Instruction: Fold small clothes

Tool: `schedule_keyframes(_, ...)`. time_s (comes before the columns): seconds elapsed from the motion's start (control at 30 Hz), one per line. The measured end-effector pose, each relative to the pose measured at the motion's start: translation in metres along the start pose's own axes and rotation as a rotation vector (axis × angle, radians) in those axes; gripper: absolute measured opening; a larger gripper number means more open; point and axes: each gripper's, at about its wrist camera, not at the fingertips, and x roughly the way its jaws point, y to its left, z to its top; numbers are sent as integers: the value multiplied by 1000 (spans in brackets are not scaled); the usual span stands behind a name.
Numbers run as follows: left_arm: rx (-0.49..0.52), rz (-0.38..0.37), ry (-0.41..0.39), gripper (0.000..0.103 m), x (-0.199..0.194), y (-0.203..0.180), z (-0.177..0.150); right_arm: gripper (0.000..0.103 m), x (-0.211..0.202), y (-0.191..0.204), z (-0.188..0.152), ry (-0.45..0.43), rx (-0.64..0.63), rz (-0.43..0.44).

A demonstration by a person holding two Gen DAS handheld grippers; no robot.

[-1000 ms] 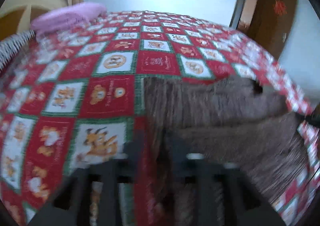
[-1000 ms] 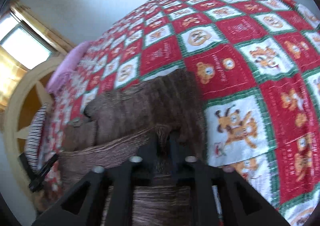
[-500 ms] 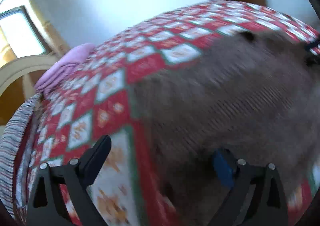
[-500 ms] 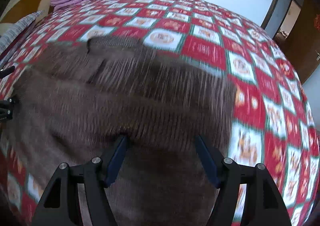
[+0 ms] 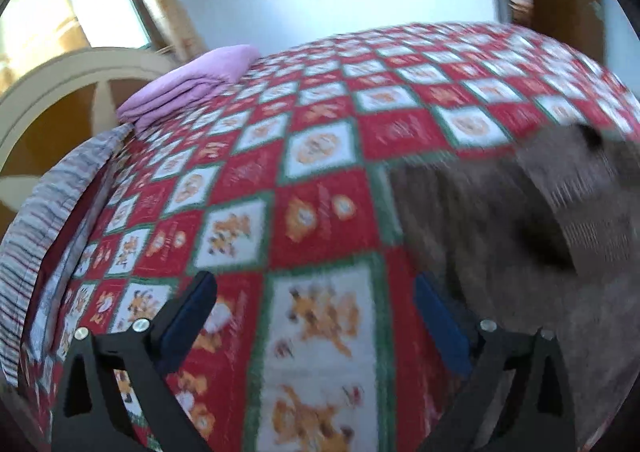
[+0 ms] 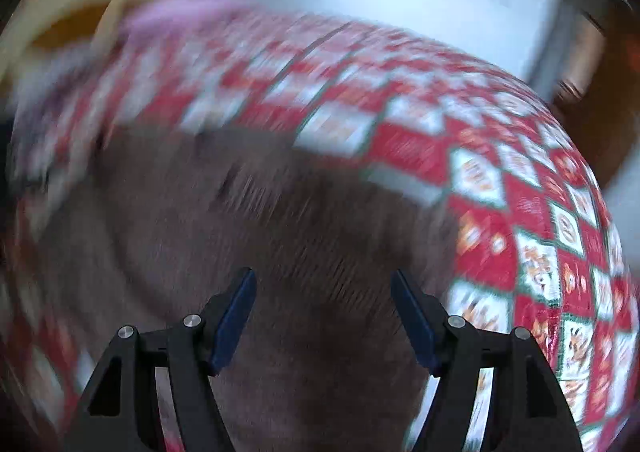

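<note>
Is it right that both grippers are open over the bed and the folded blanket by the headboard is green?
Not quite: the folded blanket by the headboard is purple, as the left wrist view shows. Both the left gripper and right gripper are open.

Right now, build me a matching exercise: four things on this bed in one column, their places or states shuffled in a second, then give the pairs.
Things
1. brown knitted garment
2. folded pink blanket
3. grey striped cloth
4. left gripper

Places or states
A. hanging over the bed's left edge
B. open over the red and white patchwork bedspread, nothing between the fingers
C. at the far corner by the curved headboard
D. spread on the bed, right of the left gripper

Pairs: 1-D, 2-C, 3-A, 4-B
</note>
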Motion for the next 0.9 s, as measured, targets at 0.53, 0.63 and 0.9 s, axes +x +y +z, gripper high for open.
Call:
schedule_keyframes(0.53, -140, 88, 95, 103, 61, -10, 28, 71, 22, -73, 70, -73, 134, -316)
schedule_keyframes(0.63, -192, 99, 102, 103, 60, -2, 20, 71, 22, -67, 47, -51, 91, -327)
schedule_keyframes(0.9, -165, 109, 95, 103, 39, 0, 14, 71, -7, -67, -6, -101, 247, -127)
